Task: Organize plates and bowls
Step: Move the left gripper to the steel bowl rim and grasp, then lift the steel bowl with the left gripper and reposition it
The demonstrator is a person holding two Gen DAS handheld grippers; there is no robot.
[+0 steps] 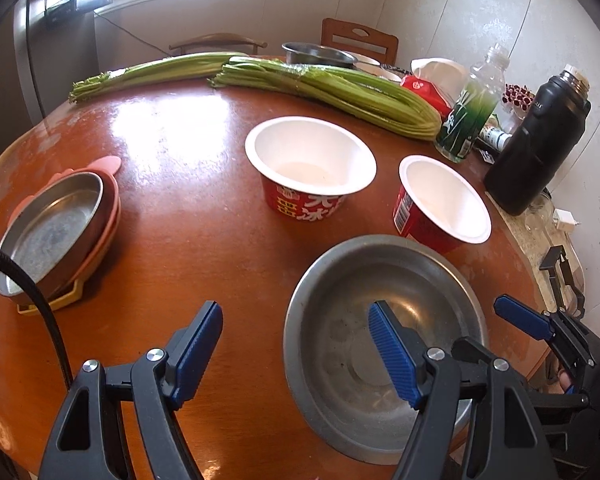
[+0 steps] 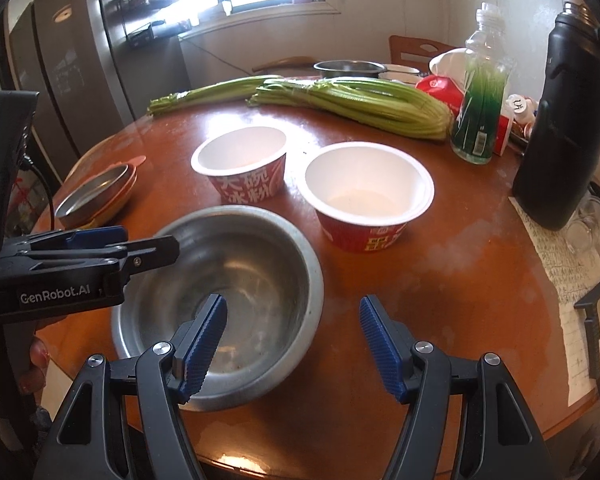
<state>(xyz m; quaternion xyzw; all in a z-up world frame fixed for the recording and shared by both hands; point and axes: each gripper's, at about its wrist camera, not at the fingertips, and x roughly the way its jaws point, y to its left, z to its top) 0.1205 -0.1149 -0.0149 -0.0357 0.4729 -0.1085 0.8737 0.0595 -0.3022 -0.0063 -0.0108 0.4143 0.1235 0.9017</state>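
Observation:
A steel bowl [image 1: 384, 320] sits near the front edge of the round wooden table [image 1: 172, 168]; it also shows in the right wrist view [image 2: 236, 264]. Two red paper bowls [image 1: 312, 168] [image 1: 440, 200] stand behind it, also seen from the right [image 2: 244, 164] [image 2: 368, 196]. A steel plate on stacked pink and yellow plates [image 1: 56, 232] lies at the left [image 2: 100, 196]. My left gripper [image 1: 296, 352] is open, its right finger over the steel bowl. My right gripper [image 2: 294, 344] is open, its left finger over the bowl's rim.
Celery bunches [image 1: 332, 92] lie across the back. A green-labelled bottle [image 1: 472, 108], a black flask [image 1: 540, 148] and a red packet [image 1: 428, 92] stand at the right. A steel pot [image 1: 316, 54] and chairs are behind. A paper sheet [image 2: 560, 280] lies at the right edge.

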